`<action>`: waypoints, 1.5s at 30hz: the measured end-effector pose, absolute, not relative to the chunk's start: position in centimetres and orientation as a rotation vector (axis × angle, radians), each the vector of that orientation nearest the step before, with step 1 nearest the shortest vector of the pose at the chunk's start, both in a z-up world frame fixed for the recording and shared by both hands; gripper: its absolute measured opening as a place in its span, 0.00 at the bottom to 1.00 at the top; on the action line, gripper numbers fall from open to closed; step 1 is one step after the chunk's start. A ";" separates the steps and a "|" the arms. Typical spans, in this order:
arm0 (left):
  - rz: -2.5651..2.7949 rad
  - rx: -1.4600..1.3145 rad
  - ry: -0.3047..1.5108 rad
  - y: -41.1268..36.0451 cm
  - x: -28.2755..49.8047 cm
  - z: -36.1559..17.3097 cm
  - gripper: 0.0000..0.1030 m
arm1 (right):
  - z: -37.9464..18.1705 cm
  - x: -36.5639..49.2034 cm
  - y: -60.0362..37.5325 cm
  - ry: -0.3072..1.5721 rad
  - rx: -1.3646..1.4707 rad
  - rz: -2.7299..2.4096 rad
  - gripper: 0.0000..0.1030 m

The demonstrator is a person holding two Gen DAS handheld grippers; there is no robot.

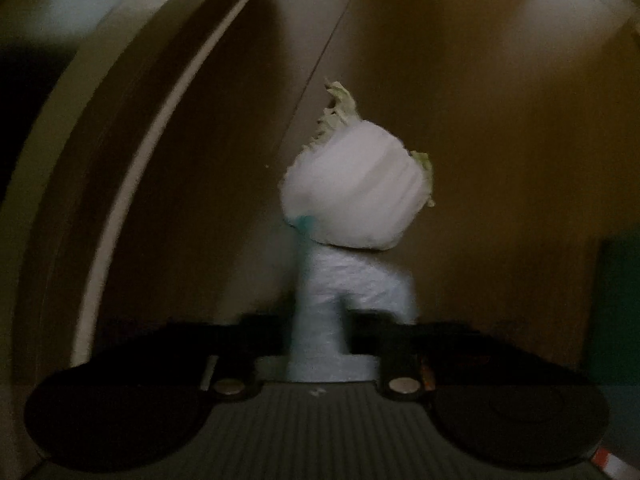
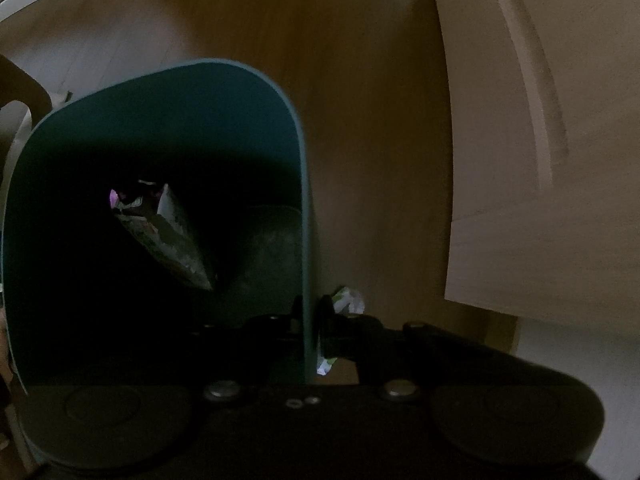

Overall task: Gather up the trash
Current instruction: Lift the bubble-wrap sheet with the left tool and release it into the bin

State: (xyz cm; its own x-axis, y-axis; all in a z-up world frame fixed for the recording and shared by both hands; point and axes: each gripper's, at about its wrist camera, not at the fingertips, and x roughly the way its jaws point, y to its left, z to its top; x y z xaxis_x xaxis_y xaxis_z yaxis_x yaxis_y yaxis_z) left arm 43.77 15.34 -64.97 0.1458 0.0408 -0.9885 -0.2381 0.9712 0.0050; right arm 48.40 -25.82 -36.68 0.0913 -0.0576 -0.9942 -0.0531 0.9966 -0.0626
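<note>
In the left wrist view my left gripper [image 1: 346,320] is shut on a crumpled white wrapper [image 1: 352,196] with a torn green edge, held above the brown wooden floor [image 1: 480,120]. In the right wrist view my right gripper [image 2: 310,312] is shut on the right wall of a teal trash bin [image 2: 160,120], one finger inside and one outside. A crumpled printed wrapper [image 2: 168,232] lies inside the dark bin. A small white and green scrap [image 2: 349,300] shows on the floor just past the right gripper's fingers.
A pale curved baseboard or furniture edge [image 1: 132,140] runs along the left of the left wrist view. A light wooden panel or door [image 2: 520,160] stands to the right of the bin. A teal patch [image 1: 620,300], maybe the bin, shows at the far right.
</note>
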 end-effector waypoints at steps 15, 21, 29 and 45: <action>0.247 -0.305 1.387 17.9 40.4 -52.6 0.01 | -36.7 47.6 -24.7 1.458 -0.051 -0.080 0.05; 0.164 -0.266 1.342 16.9 40.1 -41.3 0.01 | -36.3 47.7 -23.2 1.472 -0.068 -0.090 0.06; -0.015 -0.284 1.238 12.9 40.1 -29.0 0.01 | -35.1 48.3 -21.4 1.473 -0.084 -0.102 0.10; -0.149 -0.254 1.476 -0.8 46.7 -36.2 0.01 | -33.2 47.1 -20.4 1.486 -0.088 -0.018 0.09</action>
State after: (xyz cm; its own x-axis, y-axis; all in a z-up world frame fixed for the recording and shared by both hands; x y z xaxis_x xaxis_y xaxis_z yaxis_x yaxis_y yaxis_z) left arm 46.67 -0.80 -36.24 0.0925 -0.2532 -0.9630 -0.0557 0.9643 -0.2589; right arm 47.12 -20.44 -33.16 0.0851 -0.0664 -0.9942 -0.0420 0.9966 -0.0702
